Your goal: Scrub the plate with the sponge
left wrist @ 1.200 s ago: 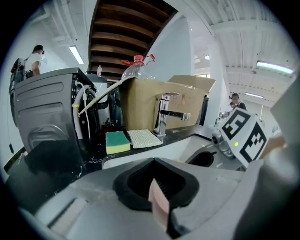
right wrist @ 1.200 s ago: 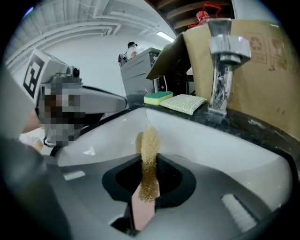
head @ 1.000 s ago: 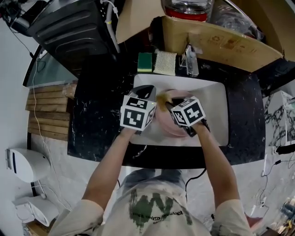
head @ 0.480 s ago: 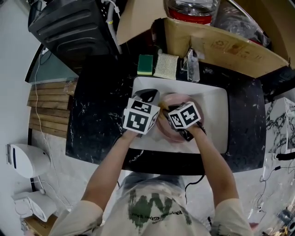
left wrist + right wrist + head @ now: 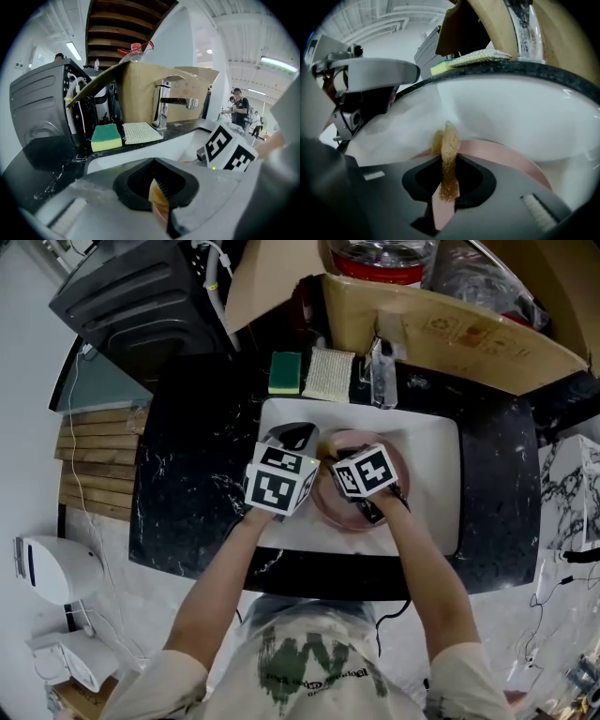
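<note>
A pink plate point(image 5: 397, 463) lies in the white sink point(image 5: 433, 439). My left gripper point(image 5: 302, 434) is shut on the plate's left rim, which shows as a thin tan-pink edge point(image 5: 157, 199) between its jaws. My right gripper point(image 5: 334, 450) is shut on a tan mesh sponge point(image 5: 449, 154). That sponge sticks out past the jaws and presses down onto the plate point(image 5: 513, 158). The two grippers sit close together over the plate's left half. Their marker cubes hide most of the plate in the head view.
A green-and-yellow sponge point(image 5: 285, 372) and a white mesh cloth point(image 5: 329, 374) lie on the black counter behind the sink. A faucet point(image 5: 164, 105) and a clear bottle point(image 5: 382, 367) stand beside them. A cardboard box point(image 5: 450, 324) overhangs the back, and a dark appliance point(image 5: 141, 296) stands at the back left.
My right gripper has slid the sponge a little leftward across the plate, closer to my left gripper. The left gripper keeps its hold on the rim.
</note>
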Motion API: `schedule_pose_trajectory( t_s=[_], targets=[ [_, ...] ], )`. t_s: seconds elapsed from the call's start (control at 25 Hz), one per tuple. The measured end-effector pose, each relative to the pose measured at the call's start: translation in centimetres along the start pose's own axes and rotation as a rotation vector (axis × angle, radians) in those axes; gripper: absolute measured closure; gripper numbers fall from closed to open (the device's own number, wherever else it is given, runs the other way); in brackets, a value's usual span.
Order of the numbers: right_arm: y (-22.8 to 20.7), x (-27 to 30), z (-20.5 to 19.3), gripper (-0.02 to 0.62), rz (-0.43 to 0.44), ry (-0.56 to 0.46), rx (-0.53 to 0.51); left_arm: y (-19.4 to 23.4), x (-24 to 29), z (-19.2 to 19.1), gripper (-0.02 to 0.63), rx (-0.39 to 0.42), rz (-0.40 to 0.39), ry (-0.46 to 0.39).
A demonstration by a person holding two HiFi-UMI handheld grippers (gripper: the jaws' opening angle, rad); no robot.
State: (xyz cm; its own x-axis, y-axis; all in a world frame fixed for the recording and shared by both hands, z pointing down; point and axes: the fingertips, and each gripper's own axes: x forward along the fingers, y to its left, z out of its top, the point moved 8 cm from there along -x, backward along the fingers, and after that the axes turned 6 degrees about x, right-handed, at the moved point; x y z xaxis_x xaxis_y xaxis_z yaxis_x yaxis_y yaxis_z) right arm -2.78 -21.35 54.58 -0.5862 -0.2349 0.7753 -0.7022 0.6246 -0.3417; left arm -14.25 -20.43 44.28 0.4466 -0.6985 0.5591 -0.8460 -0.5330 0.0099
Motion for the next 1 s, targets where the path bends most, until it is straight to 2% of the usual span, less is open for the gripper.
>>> schedule_pose_trajectory(
  t_s=[0.4, 0.72, 1.0],
  targets=[
    [-2.7, -0.4, 0.0, 0.532, -0.091, -0.04, 0.1, -0.1, 0.8, -0.2, 0.609, -0.005, 0.011, 0.019],
    [-4.2, -0.5, -0.3, 0.532, -0.128, -0.059, 0.18, 0.1, 1.1, -0.3, 0.609, -0.002, 0.014, 0.029],
    [-5.0, -1.4, -0.2, 0.532, -0.231, -0.064, 0.196, 0.2, 1.2, -0.4, 0.609, 0.0, 0.009, 0.031]
  ],
)
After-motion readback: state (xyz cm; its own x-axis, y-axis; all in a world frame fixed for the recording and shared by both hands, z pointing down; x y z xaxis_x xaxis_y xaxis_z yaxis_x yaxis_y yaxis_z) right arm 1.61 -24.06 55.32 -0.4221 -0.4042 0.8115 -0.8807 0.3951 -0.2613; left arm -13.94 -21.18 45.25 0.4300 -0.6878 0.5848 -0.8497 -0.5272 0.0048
